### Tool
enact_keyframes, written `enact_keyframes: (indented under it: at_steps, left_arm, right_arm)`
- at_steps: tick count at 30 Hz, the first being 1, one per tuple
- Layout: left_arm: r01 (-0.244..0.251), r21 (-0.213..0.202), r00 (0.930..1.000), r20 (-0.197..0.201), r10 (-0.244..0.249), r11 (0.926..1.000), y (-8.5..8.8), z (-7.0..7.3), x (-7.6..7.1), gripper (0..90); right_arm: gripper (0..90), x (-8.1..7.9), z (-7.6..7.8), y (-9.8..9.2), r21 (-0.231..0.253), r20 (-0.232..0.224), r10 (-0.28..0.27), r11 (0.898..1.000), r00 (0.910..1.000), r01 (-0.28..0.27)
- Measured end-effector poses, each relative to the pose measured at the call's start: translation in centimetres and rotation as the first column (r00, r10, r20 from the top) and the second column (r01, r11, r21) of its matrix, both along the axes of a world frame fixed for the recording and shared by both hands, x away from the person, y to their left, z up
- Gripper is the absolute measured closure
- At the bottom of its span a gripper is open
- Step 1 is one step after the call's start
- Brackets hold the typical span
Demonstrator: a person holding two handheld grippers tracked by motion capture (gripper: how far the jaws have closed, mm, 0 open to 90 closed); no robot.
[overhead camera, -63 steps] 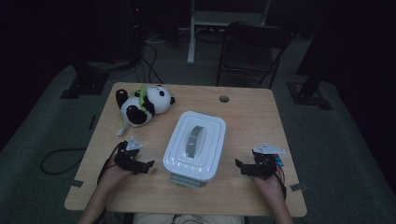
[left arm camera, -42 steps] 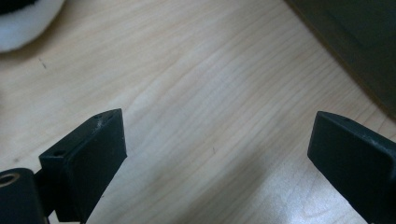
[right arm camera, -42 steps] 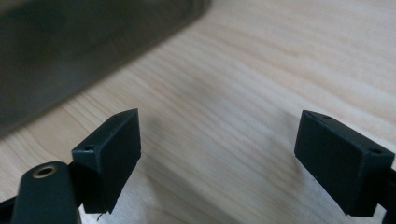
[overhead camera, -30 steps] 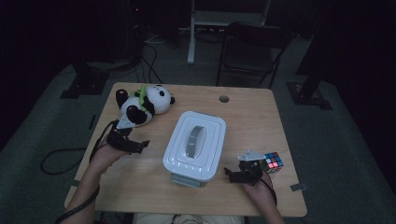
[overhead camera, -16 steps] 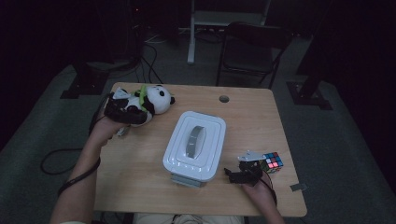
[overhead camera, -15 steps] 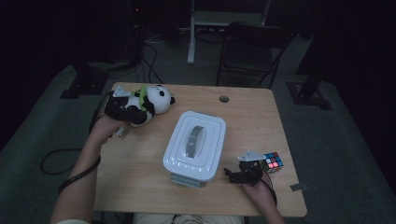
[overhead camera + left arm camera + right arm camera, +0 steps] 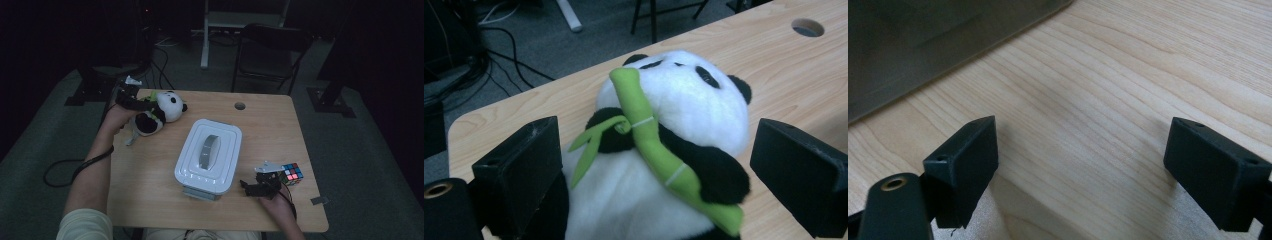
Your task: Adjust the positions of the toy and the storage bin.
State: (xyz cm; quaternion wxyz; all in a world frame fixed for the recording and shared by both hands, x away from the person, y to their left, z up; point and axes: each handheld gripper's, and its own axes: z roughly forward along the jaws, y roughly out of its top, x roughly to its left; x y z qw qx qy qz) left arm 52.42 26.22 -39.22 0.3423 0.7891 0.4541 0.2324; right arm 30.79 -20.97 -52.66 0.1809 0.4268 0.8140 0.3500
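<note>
Both pairs of jaws stand wide apart. Those of the left gripper point(image 7: 659, 165) flank the panda plush toy point(image 7: 669, 150), one jaw on each side of its body, with neither pressed in. The panda lies at the far left corner of the wooden table point(image 7: 280, 125), a green bamboo stalk point(image 7: 659, 155) lying across its chest. Jaws of the right gripper point(image 7: 1083, 170) hover over bare wood near the front right edge. A white lidded container point(image 7: 209, 155) with a grey handle sits in the middle of the table between the two grippers, and a Rubik's cube point(image 7: 291, 173) rests just beside the right gripper in the high view. A round cable hole point(image 7: 240, 106) lies near the far edge.

The person's left arm stretches far forward across the table to the toy; the right hand point(image 7: 272, 197) stays low, close to the front edge.

Two seconds ago the left gripper sat near the front left of the table; it has since travelled up to the panda. The right gripper has shifted slightly inward, uncovering the cube.
</note>
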Motion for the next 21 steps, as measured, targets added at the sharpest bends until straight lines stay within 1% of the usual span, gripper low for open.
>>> enact_keyframes:
  at_steps: [3, 4, 5, 6, 8, 9, 10, 11, 12, 13, 14, 15, 16, 18, 19, 21]
  left_arm:
    - [-0.012, -0.001, 0.9996, -0.025, 0.012, 0.9999, 0.1, -0.7, 1.0, 7.2]
    - [-0.014, 0.0, 0.9995, -0.027, 0.014, 0.9999, 0.0, -0.9, 1.2, 8.0]
    - [-0.012, -0.001, 0.9994, -0.031, 0.012, 0.9999, 0.0, -1.1, 1.4, 11.5]
    - [-0.018, 0.007, 0.999, -0.041, 0.019, 0.9998, -0.1, -1.4, 1.6, 15.2]
    - [-0.012, 0.015, 0.9983, -0.056, 0.013, 0.9998, -0.3, -1.9, 1.9, 15.3]
    - [-0.014, 0.024, 0.9982, -0.058, 0.015, 0.9996, -0.4, -2.2, 2.0, 17.0]
    - [-0.018, 0.022, 0.9984, -0.053, 0.019, 0.9996, -0.5, -2.4, 2.1, 19.4]
    - [-0.018, 0.017, 0.9975, -0.068, 0.02, 0.9997, -0.6, -2.7, 2.2, 19.8]
    - [-0.018, 0.012, 0.9973, -0.071, 0.019, 0.9998, -0.6, -2.9, 2.3, 20.1]
    - [-0.015, 0.007, 0.9974, -0.07, 0.016, 0.9999, -0.7, -3.0, 2.3, 24.9]
    - [-0.015, 0.007, 0.9974, -0.071, 0.016, 0.9999, -0.8, -3.2, 2.3, 27.6]
    - [-0.024, 0.005, 0.9975, -0.066, 0.024, 0.9997, -0.8, -3.3, 2.3, 28.1]
    - [-0.032, -0.003, 0.9975, -0.063, 0.032, 0.9995, -0.8, -3.3, 2.3, 33.9]
    - [-0.056, 0.007, 0.9966, -0.059, 0.057, 0.9984, -0.7, -3.5, 2.4, 41.3]
    - [-0.063, -0.006, 0.9962, -0.061, 0.063, 0.998, -0.6, -3.5, 2.4, 42.7]
    - [-0.061, 0.009, 0.9959, -0.067, 0.061, 0.9981, -0.7, -3.7, 2.4, 44.0]
  right_arm:
    - [14.0, 0.0, 0.0, 0.0, 0.0, 0.0, 0.0, 1.0, 1.0, 0.0]
    - [14.0, 0.0, 0.0, 0.0, 0.0, 0.0, 0.001, 1.0, 1.0, -0.001]
    - [14.0, 0.0, 0.0, 0.0, 0.0, 0.0, 0.001, 1.0, 1.0, -0.001]
    - [14.0, 0.0, 0.0, 0.0, 0.0, 0.0, 0.001, 1.0, 1.0, -0.001]
    - [14.0, 0.0, 0.0, 0.0, 0.0, 0.0, 0.001, 1.0, 1.0, -0.001]
    - [14.0, 0.0, 0.0, 0.0, 0.0, 0.0, 0.001, 1.0, 1.0, -0.001]
    - [14.0, 0.0, 0.0, 0.0, 0.0, 0.0, 0.001, 1.0, 1.0, -0.001]
    - [14.0, 0.0, 0.0, 0.0, 0.0, 0.0, 0.001, 1.0, 1.0, -0.001]
    - [14.0, 0.0, 0.0, 0.0, 0.0, 0.001, 0.003, 1.0, 1.0, -0.003]
    - [14.0, 0.0, 0.0, 0.0, 0.0, 0.0, 0.002, 1.0, 1.0, -0.002]
    - [14.0, 0.0, 0.0, 0.0, 0.0, 0.001, 0.003, 1.0, 1.0, -0.003]
    - [14.0, 0.0, 0.0, 0.0, 0.0, 0.001, 0.004, 1.0, 1.0, -0.004]
    - [14.0, 0.0, 0.0, 0.0, 0.0, 0.001, 0.005, 1.0, 1.0, -0.005]
    - [14.0, 0.0, 0.0, 0.0, 0.0, 0.001, 0.005, 1.0, 1.0, -0.005]
    - [14.0, 0.0, 0.0, 0.0, 0.0, 0.001, 0.005, 1.0, 1.0, -0.005]
    - [14.0, 0.0, 0.0, 0.0, 0.0, 0.001, 0.005, 1.0, 1.0, -0.005]
